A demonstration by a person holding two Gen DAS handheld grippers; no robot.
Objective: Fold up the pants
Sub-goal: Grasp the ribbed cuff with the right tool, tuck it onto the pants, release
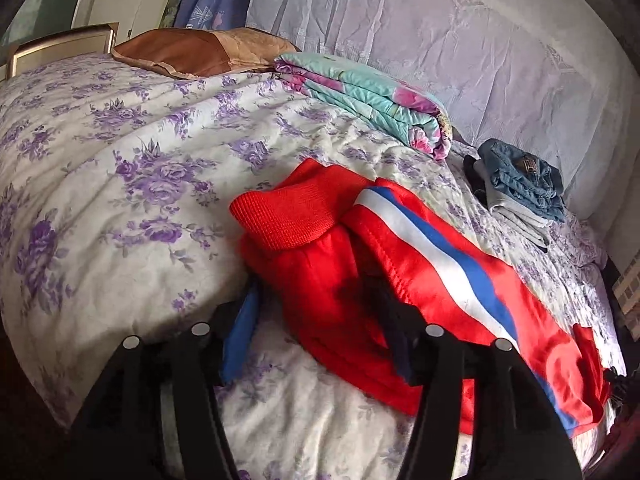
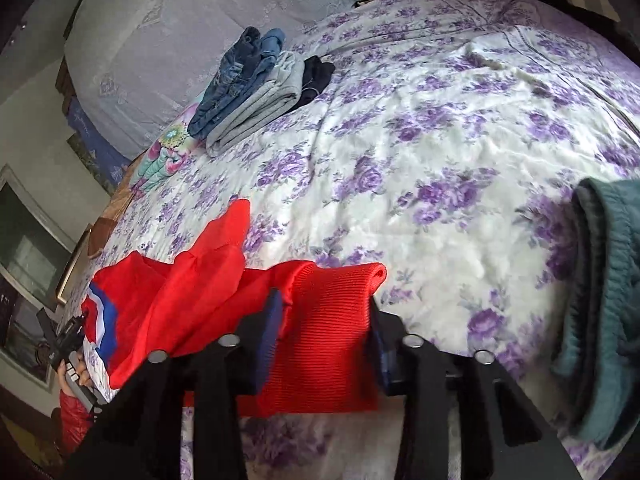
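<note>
Your pants (image 1: 400,264) are folded over once, not yet compact; left gripper (image 1: 320,332) and right gripper (image 2: 324,332) spread, w/ cloth between.

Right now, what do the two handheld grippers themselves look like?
Both match: the left gripper and right gripper have black fingers with round silver studs and blue pads. No cables or markings show. In the right view, a red quilted sleeve shows.

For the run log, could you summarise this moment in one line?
task: fold | red pants on bed | left gripper open | right gripper open around cuff
</note>
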